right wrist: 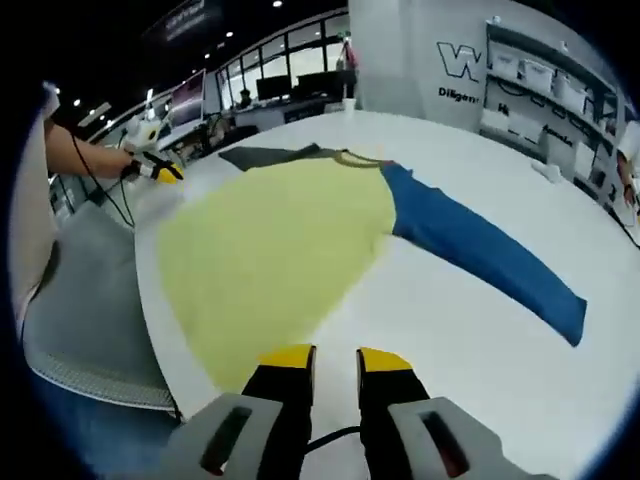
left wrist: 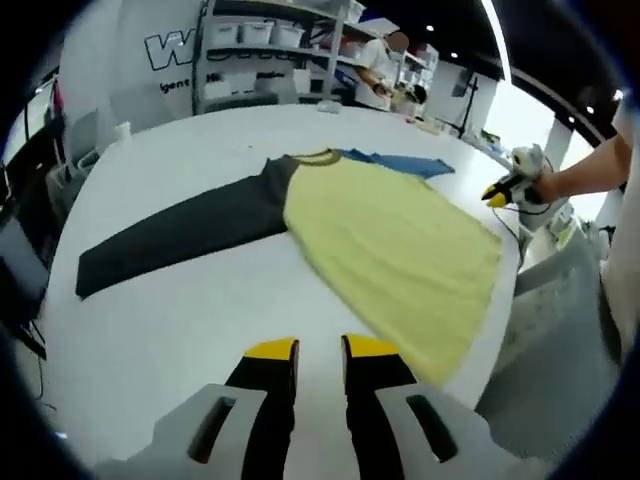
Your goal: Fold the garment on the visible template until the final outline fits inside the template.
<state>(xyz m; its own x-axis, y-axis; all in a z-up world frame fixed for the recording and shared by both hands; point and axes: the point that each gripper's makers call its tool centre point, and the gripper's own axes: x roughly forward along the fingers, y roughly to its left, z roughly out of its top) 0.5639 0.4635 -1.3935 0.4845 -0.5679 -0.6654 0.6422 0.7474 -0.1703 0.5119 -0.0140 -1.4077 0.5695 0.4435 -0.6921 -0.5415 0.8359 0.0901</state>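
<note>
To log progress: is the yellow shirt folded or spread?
Spread: the yellow shirt lies flat, dark grey sleeve and blue sleeve stretched outward.

Both views look low across the white worktop (left wrist: 180, 330) from opposite sides, sharing the yellow long-sleeved cloth garment (left wrist: 395, 250) at 12 o'clock nearby.

In the left gripper view the garment's blue sleeve (left wrist: 400, 162) lies mostly hidden behind the yellow body (left wrist: 400, 250). In the right gripper view the dark sleeve (right wrist: 262, 155) is likewise mostly covered. Lettering on the far wall (right wrist: 462, 62) is cut off.
</note>
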